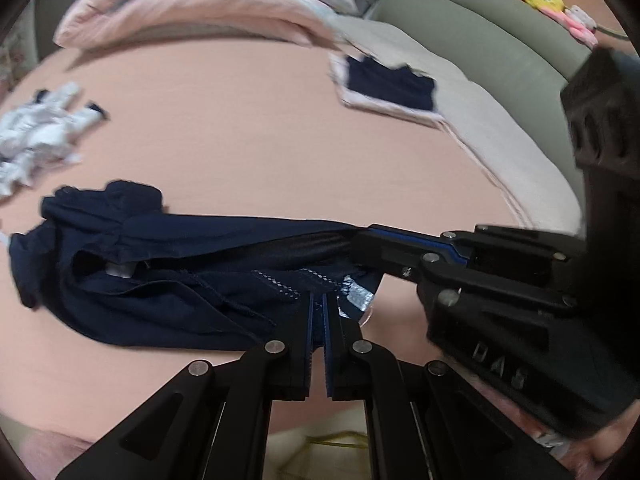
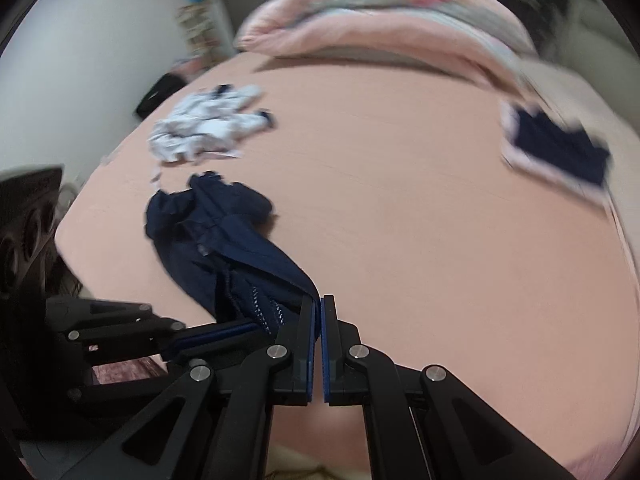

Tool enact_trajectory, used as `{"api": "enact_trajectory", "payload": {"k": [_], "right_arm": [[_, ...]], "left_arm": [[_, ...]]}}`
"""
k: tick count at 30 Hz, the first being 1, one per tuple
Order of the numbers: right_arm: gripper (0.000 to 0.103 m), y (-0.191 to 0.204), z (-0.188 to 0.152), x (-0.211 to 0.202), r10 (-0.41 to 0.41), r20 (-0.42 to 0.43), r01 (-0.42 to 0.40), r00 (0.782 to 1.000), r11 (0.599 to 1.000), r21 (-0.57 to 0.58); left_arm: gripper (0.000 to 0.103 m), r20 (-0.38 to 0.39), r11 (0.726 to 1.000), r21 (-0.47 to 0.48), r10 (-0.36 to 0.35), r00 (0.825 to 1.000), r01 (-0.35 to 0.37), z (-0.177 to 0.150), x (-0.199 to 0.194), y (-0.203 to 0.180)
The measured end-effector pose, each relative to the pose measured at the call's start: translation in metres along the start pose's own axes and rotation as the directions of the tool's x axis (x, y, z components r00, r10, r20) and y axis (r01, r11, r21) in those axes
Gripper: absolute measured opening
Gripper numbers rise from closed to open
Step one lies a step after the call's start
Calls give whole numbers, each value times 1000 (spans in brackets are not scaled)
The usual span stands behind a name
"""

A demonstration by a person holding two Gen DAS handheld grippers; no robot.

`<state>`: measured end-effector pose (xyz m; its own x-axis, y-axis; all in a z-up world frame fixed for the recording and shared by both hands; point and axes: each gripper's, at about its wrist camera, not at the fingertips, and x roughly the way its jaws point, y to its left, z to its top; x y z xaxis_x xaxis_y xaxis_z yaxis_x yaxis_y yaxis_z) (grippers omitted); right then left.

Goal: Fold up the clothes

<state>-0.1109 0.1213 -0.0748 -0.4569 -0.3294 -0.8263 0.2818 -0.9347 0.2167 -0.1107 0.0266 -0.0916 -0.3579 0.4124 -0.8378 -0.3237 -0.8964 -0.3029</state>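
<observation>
Closest to the left wrist camera, the left gripper (image 1: 319, 300) has its jaws pinched tight on the hem of a navy garment (image 1: 160, 276), and the right gripper (image 1: 362, 240) comes in from the side with its jaws clamped on the same edge just beside it. From there the cloth trails away across the pink bed (image 1: 240, 140) in a rumpled, half-lifted strip, so I'd say this piece is only being pulled out straight and has no fold in it yet. Farther back a folded dark piece (image 1: 390, 84) sits on a pale one by the bed's edge, which looks like finished work. From the right wrist camera, the right gripper (image 2: 319, 304) shows the same tight pinch on the navy garment (image 2: 224, 240). Beyond it a white garment (image 2: 204, 128) lies crumpled and untouched, so at least two pieces remain.
</observation>
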Motion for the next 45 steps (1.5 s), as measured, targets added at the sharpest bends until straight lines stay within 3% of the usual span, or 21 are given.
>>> {"api": "enact_trajectory", "payload": {"k": [3,9,13,16,19,20,22,23,24,27,31,32,33,34,35,36,39,45], "right_arm": [[0,-51,-20,-17,-37,-3,37,999,994,107],[2,-111,-33,-40,-124,13,120,992,976,181],[2,-125,-43,-46,-142,8,137,990,970,203],[2,-114,-44,-56,-215,68,199,974,961,195],[2,-107,-38,-61,-212,113,189,971,964,190],[3,-103,-36,-58,-188,108,167,976,971,173],[13,-90,-34,-42,-127,58,120,990,987,111],[20,-82,-35,-30,-91,27,89,995,993,81],[25,-72,-39,-16,-40,-13,40,999,998,55],[35,-47,-51,20,53,-114,-51,992,999,19],[39,-21,-66,64,-3,-178,-10,984,997,-70],[35,-18,-69,72,-31,-188,15,982,996,-85],[17,-17,-72,79,-64,-194,47,979,995,-93],[9,-17,-75,81,-80,-190,63,978,994,-91],[5,-18,-75,79,-70,-182,56,981,995,-80],[1,-20,-74,74,-57,-169,47,984,997,-63],[0,-24,-68,48,-99,-94,93,991,993,-66],[0,-47,-27,-34,-137,98,142,986,989,-40]], "left_arm": [[3,-27,999,20,-44,999,44,1,19,-34],[4,-105,993,76,-86,991,94,4,49,-71],[4,-123,997,-29,-69,990,66,-5,54,-39],[5,-69,991,-129,-45,997,36,-10,32,-1],[7,-1,977,-212,-18,1000,18,-8,7,37],[11,16,970,-241,12,1000,-7,-7,1,51],[32,30,947,-312,85,996,-71,-5,-3,80],[53,25,931,-354,102,994,-86,-7,-4,96],[61,26,909,-408,107,994,-87,-14,-2,111],[61,5,870,-476,152,988,-131,-21,2,139],[61,0,862,-487,159,987,-139,-28,16,153],[61,-4,864,-486,150,989,-133,-28,23,151],[58,-6,867,-484,136,991,-122,-28,31,151],[50,-13,871,-474,140,990,-129,-27,35,150],[24,-20,875,-463,149,989,-141,-26,38,149],[16,-23,879,-453,151,988,-145,-25,37,148],[12,10,897,-426,133,991,-116,-17,21,134],[12,105,954,-295,-21,994,51,0,-35,81]]}}
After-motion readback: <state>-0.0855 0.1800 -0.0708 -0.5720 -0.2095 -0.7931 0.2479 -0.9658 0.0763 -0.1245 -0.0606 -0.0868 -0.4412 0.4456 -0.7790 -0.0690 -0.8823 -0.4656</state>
